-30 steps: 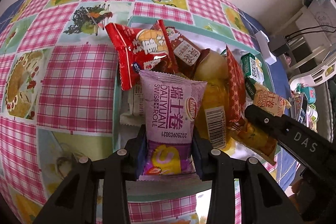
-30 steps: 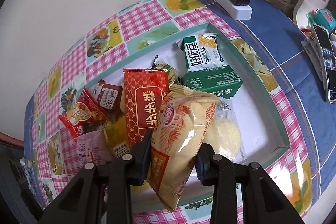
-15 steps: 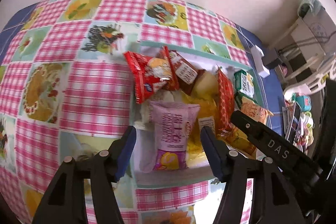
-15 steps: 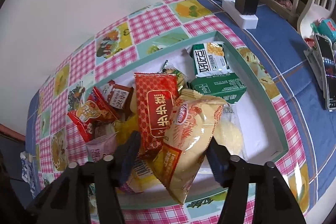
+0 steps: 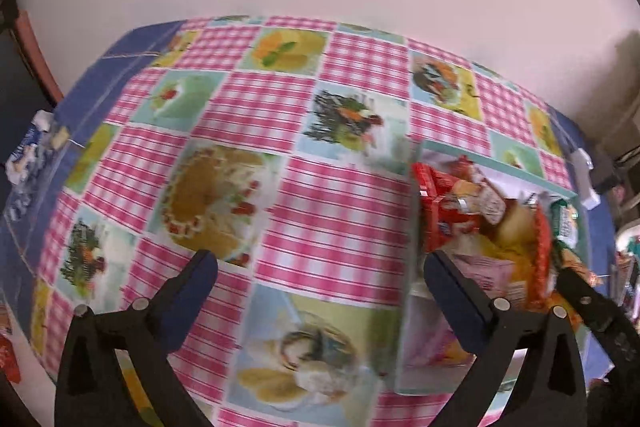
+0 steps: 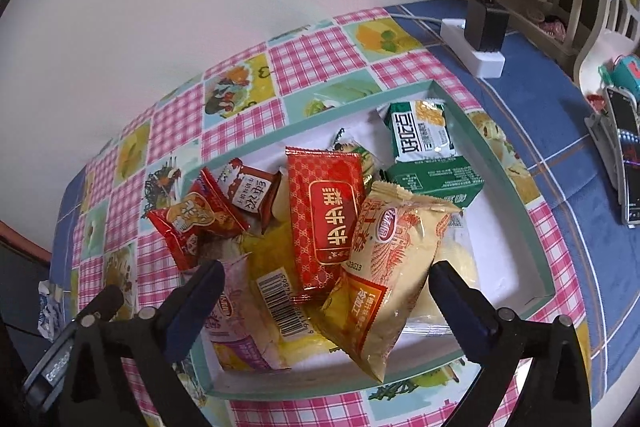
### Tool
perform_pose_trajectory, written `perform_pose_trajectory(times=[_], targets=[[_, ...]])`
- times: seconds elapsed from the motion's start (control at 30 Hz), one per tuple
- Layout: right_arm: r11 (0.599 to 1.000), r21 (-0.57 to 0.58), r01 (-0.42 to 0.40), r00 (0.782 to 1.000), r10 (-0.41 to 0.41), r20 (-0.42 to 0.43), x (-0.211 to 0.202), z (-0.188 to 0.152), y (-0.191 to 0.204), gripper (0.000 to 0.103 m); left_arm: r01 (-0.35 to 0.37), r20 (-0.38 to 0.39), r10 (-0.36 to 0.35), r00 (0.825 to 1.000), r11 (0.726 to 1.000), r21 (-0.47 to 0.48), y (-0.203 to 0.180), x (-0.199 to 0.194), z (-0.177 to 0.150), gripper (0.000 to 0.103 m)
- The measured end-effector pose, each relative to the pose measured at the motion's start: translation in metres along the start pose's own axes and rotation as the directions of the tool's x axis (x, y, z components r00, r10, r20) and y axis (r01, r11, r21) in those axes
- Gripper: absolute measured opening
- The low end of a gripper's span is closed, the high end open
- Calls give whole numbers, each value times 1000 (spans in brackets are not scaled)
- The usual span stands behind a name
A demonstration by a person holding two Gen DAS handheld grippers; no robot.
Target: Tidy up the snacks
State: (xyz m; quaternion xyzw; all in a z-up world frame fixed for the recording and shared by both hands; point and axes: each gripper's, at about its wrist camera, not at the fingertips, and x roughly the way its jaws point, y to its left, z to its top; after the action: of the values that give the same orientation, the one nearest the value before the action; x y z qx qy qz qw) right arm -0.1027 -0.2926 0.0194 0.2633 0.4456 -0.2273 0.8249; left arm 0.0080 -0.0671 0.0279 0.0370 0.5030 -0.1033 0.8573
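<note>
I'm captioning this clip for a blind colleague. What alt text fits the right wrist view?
An open right gripper hovers over a green-rimmed tray piled with snack packets, a yellow packet nearest, on a pink checked tablecloth.

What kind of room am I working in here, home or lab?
Most likely a home. A checked tablecloth with food pictures covers the table against a plain wall, a power strip with a charger lies on it, and a shallow box holds assorted packaged snacks.

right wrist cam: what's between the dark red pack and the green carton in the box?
A green-and-white packet, partly hidden behind the dark red pack, beside the green carton.
</note>
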Motion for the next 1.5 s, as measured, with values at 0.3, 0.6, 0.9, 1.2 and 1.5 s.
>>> perform_pose_trajectory(times=[0.3, 0.6, 0.9, 1.2, 1.5], targets=[[998, -64, -5, 999, 7, 42, -20, -17, 20, 103, -122, -12, 122, 992, 992, 18, 14, -4, -8, 103], [989, -146, 10, 1000, -7, 21, -31, -58, 40, 103, -112, -60, 108, 992, 992, -59, 47, -25, -33, 103], [986, -166, 26, 1000, -26, 2, -39, -85, 38, 103, -106, -77, 105, 991, 994, 0, 56, -38, -63, 103], [987, -160, 16, 1000, -13, 19, -47, -86, 39, 103, -90, -73, 91, 993, 996, 14, 57, -42, -68, 103], [985, -168, 30, 999, -28, 17, -46, -83, 41, 103, -76, -61, 76, 995, 997, 0, 62, -45, -62, 103]])
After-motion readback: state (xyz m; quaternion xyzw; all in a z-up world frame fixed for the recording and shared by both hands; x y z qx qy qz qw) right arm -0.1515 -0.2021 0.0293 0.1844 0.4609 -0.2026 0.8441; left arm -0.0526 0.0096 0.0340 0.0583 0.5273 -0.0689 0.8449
